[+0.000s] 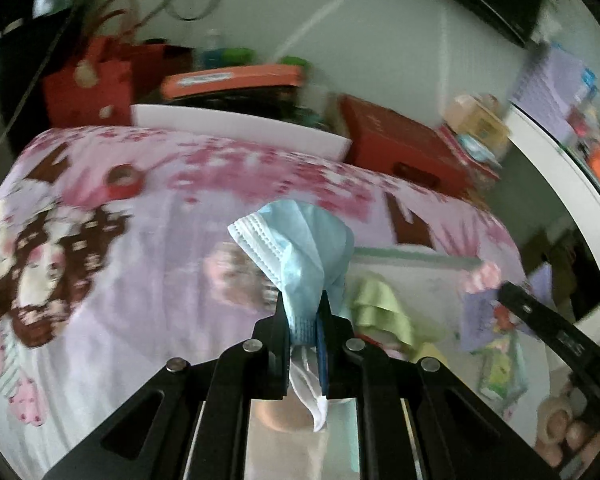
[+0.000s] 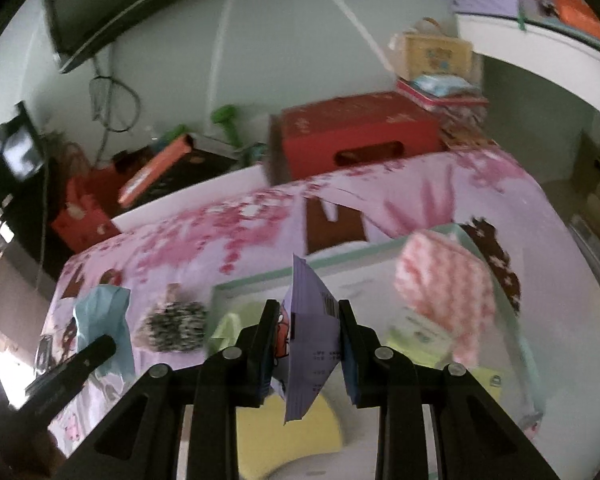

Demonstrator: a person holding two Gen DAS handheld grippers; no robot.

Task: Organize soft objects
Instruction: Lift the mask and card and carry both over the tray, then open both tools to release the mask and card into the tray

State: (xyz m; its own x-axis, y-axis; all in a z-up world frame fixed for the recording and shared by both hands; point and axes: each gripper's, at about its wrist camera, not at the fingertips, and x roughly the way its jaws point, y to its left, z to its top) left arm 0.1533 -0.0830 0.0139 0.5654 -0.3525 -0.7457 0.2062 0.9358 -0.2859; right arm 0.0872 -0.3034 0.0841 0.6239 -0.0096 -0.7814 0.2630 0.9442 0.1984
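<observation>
My left gripper (image 1: 302,312) is shut on a light blue face mask (image 1: 300,240) and holds it above the pink patterned bedspread (image 1: 160,208). My right gripper (image 2: 308,320) is shut on a folded purple packet (image 2: 312,332), held over a white bin with a mint rim (image 2: 340,268). In the bin lie a pink-and-white checked cloth (image 2: 440,280) and a yellow-green cloth (image 2: 224,328). A black-and-white fuzzy item (image 2: 176,326) lies on the bed left of the bin. The mask and left gripper also show in the right wrist view (image 2: 100,312).
A red cardboard box (image 2: 352,136) stands at the far bed edge, with a red bag (image 1: 88,88), an orange box (image 1: 232,80) and clutter behind. A red tape roll (image 1: 122,182) lies on the bedspread. A white curved desk edge (image 2: 540,48) is at right.
</observation>
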